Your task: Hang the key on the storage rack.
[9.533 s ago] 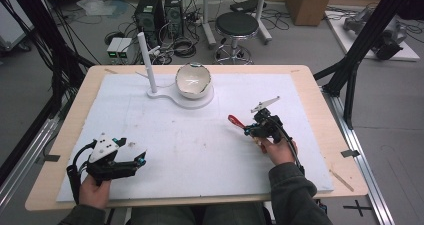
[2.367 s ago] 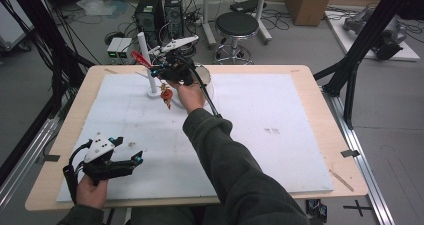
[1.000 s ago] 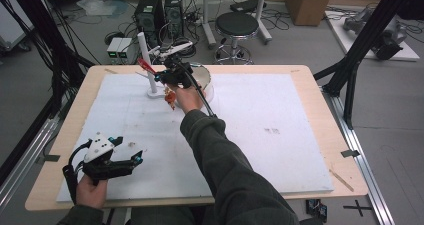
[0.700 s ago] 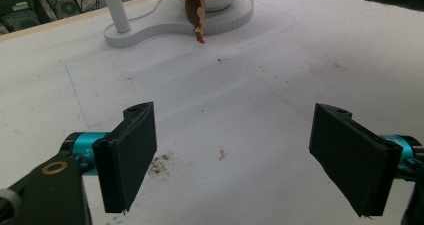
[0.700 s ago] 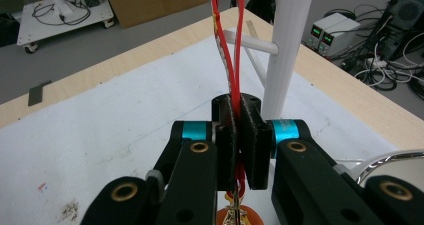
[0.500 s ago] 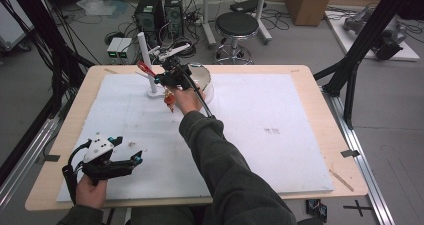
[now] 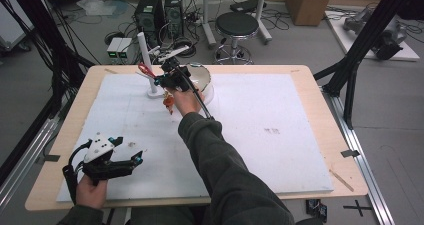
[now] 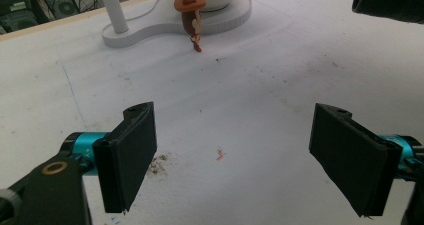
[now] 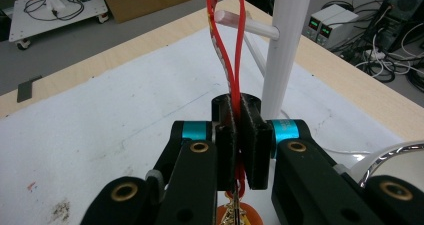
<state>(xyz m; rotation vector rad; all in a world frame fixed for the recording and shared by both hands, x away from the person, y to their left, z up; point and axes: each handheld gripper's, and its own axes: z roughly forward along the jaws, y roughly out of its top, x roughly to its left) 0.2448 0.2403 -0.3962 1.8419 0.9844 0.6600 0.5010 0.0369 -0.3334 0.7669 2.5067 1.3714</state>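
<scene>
Right gripper view: red loop (image 9: 226, 40) clamped between the pads, rising at upper centre against the white post's (image 9: 285, 45) peg; right gripper (image 7: 159, 79) stretched on a long forearm to upper left — left gripper (image 7: 134, 156) rests lower left, jaws apart.

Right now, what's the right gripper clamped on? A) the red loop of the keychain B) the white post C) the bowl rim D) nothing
A: in the right gripper view the right gripper pinches the red loop, which rises beside the white post.
</scene>
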